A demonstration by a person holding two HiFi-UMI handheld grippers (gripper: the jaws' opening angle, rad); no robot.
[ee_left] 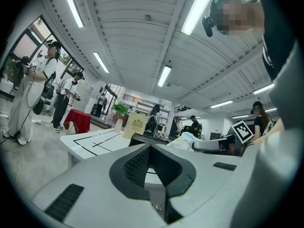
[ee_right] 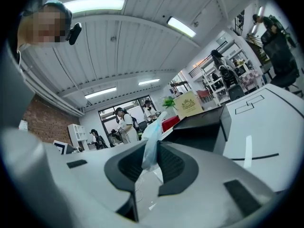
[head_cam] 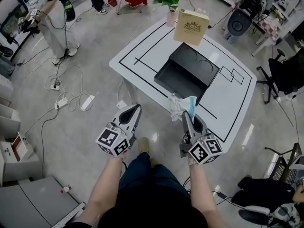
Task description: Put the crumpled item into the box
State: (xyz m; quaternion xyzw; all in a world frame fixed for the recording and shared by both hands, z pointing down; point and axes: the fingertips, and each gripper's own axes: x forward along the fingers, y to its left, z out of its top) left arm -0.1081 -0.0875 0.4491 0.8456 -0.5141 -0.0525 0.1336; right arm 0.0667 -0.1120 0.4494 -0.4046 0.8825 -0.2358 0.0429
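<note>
One open black box [head_cam: 176, 77], crumpled item [head_cam: 182, 106] near

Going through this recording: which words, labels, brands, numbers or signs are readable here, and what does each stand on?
No text here can be read with certainty.
Tan panel standing at the far end of the black box: an emblem with lettering, too small to read.
Cubes on the left gripper and right gripper: black-and-white square markers, no letters.
White table: black outlines only, no words.

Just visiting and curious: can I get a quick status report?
Left gripper shut, empty. Right gripper shut on crumpled item, short of the black box. Nothing seen blocking the box.
</note>
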